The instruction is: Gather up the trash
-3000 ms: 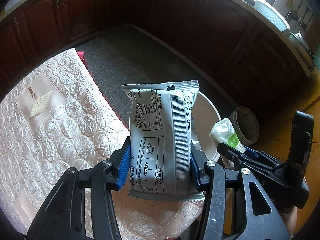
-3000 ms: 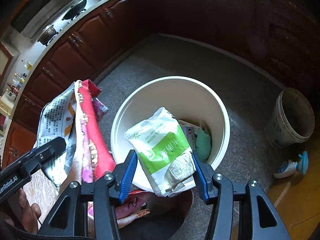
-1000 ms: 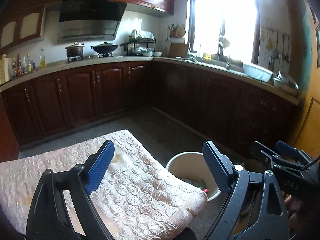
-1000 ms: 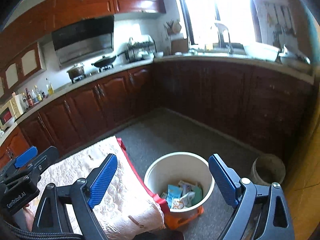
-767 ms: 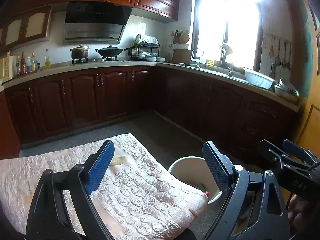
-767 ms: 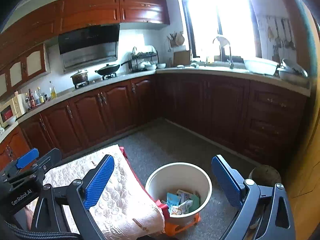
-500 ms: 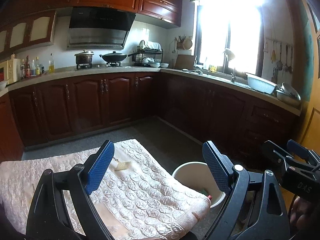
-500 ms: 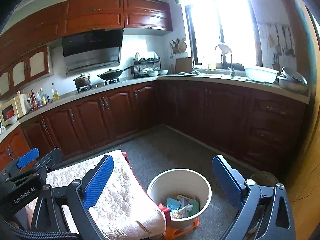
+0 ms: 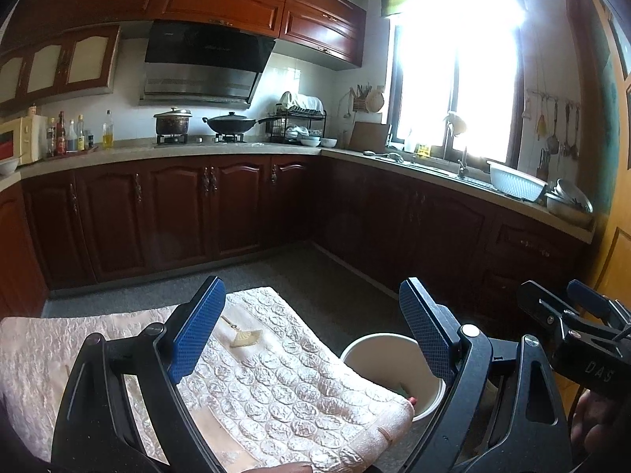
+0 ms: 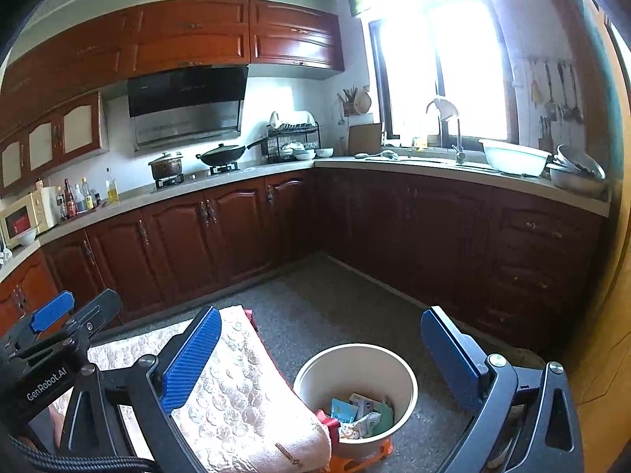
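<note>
A: What fills the frames?
B: A kitchen with dark wooden cabinets (image 10: 236, 232) across the middle and a bright window (image 9: 453, 90) at upper right. Lower left lies a table under a quilted cream cloth (image 9: 276, 390).

A: And the grippers?
B: Both point slightly downward over the table's edge. The left gripper (image 9: 311, 335) has its jaws wide with nothing between them. The right gripper (image 10: 323, 358) has its jaws opening, also with nothing between them. Each shows at the edge of the other's view.

A: Where is the trash?
B: In the white bucket (image 10: 398, 362) on the floor, low and right of centre, just beside the table's corner. Crumpled wrappers (image 10: 361, 414), teal, white and green, lie in its bottom.

A: Anything smaller?
B: A small cream fan-shaped tassel (image 9: 245, 338) on the cloth.
</note>
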Available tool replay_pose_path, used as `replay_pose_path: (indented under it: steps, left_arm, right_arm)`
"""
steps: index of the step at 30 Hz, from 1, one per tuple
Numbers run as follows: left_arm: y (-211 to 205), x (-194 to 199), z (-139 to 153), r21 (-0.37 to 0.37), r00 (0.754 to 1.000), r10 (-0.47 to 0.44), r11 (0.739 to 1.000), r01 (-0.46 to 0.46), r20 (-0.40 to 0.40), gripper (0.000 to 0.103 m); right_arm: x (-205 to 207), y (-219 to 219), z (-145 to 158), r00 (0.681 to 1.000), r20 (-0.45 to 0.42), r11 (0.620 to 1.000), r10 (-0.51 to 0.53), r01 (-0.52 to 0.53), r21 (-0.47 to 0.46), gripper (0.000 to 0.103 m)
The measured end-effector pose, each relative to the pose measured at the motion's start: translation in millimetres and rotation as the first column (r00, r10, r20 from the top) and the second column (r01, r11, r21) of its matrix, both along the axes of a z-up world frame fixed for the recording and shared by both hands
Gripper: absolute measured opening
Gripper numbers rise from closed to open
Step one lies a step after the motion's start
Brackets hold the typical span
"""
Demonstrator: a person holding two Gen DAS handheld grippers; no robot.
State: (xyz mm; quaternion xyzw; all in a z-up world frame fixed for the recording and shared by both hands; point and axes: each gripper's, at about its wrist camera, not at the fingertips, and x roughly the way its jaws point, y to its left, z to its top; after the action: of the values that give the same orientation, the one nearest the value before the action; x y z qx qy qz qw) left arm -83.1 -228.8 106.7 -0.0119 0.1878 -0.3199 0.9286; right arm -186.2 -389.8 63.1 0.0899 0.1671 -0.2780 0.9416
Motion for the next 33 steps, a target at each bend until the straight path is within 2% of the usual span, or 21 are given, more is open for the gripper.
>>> replay_pose_path:
  steps: [33]
  left_arm:
    - [4.4,1.7,1.1,0.004,1.0,0.002,1.0,-0.002,0.008,0.09]
  right_arm:
    - [2.1,1.3,5.5,1.0,-0.002,1.0,0.0,0.0,-0.002,0.101]
